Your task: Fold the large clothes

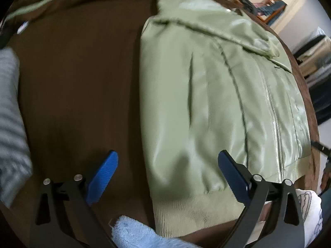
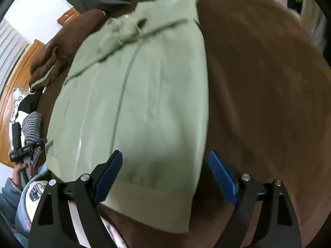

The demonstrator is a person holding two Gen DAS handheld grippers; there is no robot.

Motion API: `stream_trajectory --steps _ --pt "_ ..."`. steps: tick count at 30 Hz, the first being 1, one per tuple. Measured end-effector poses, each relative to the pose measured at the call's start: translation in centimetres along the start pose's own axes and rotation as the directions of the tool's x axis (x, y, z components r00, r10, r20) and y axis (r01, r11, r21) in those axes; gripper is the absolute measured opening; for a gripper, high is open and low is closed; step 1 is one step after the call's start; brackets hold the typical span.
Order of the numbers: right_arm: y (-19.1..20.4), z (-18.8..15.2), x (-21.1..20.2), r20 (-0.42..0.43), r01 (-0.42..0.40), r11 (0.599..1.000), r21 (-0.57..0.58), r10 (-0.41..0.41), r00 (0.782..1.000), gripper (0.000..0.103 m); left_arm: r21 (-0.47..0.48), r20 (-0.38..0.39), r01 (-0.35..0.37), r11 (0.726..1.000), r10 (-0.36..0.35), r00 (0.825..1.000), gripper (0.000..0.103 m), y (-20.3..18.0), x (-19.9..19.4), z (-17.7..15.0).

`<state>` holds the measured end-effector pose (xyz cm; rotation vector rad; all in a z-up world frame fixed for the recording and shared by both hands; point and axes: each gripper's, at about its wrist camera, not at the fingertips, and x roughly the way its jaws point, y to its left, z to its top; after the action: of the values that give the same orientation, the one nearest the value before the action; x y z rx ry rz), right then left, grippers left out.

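Note:
A light green zip-up jacket lies flat on a brown bed cover, sleeves folded in, ribbed hem nearest me. My left gripper is open and empty, hovering above the hem's left corner. In the right wrist view the same jacket lies on the brown cover. My right gripper is open and empty above the hem's right part.
A striped grey garment lies at the left edge. A light blue fluffy cloth sits at the near edge. A brown garment is bunched at the far left. A wooden floor and the other gripper show at the left.

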<state>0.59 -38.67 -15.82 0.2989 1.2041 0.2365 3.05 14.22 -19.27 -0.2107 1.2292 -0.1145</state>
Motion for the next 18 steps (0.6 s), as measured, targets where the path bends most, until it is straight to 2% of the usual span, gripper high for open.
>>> stream_trajectory --steps 3,8,11,15,18 --pt "-0.8 -1.4 0.7 -0.011 -0.037 0.998 0.046 0.037 0.999 0.085 -0.049 -0.011 0.047 0.998 -0.048 0.999 0.095 0.9 1.3 -1.8" --pt "-2.0 -2.3 1.4 0.041 -0.096 0.985 0.141 0.091 0.995 0.085 -0.051 0.042 0.086 0.995 -0.084 0.996 0.096 1.0 1.4 -2.5" --pt "-2.1 -2.0 1.4 0.063 -0.134 0.975 0.175 0.125 0.990 0.085 -0.063 0.044 0.186 0.981 -0.184 0.982 0.095 1.0 1.3 -2.5" --pt "-1.2 -1.6 1.7 0.055 -0.161 0.973 0.165 0.154 0.987 0.085 -0.026 0.016 0.230 0.973 -0.229 0.973 0.094 -0.4 1.7 -2.8" --pt "-0.3 -1.3 1.9 0.050 -0.168 0.974 0.152 0.163 0.985 0.085 -0.073 0.026 0.285 0.956 -0.284 0.959 0.094 -0.6 1.7 -2.7"
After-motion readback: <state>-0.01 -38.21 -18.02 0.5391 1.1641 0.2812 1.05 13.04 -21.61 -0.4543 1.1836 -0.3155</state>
